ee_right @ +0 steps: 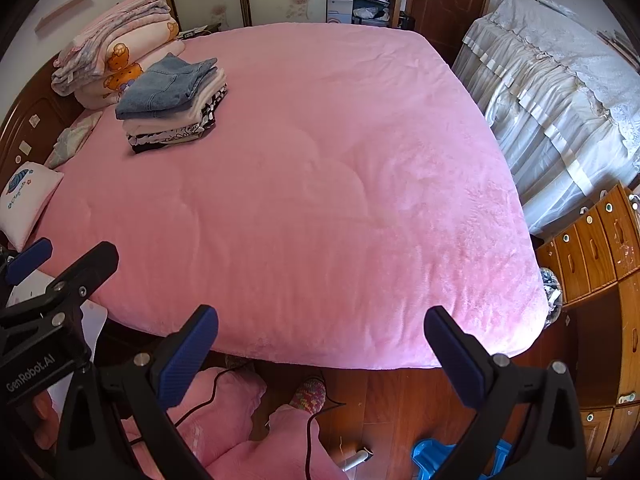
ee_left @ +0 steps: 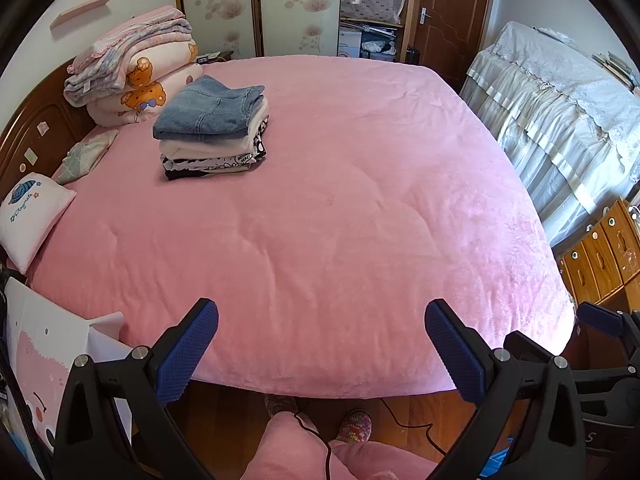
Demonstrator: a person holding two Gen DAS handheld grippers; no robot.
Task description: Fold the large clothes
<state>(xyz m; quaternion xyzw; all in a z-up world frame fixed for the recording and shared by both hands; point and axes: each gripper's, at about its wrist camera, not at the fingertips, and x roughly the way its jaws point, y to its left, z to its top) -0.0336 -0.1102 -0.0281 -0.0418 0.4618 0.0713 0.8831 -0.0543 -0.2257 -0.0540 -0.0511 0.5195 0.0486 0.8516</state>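
On pink bed (ee_left: 340, 200), folded clothes stack (ee_left: 212, 128), both tools spread, empty.

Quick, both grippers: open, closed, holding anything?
Left hand-held gripper: open, holding nothing, above the pink plush bedspread.
Right hand-held gripper: open, holding nothing.

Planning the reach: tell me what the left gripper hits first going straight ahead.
Probably the fluffy pink bed cover; the open left gripper aims at its bare middle. The folded clothes stack sits off-line, leftward.

wide-open left tool (ee_left: 321, 346) over pink bed (ee_left: 340, 208), folded clothes stack (ee_left: 212, 128) beyond
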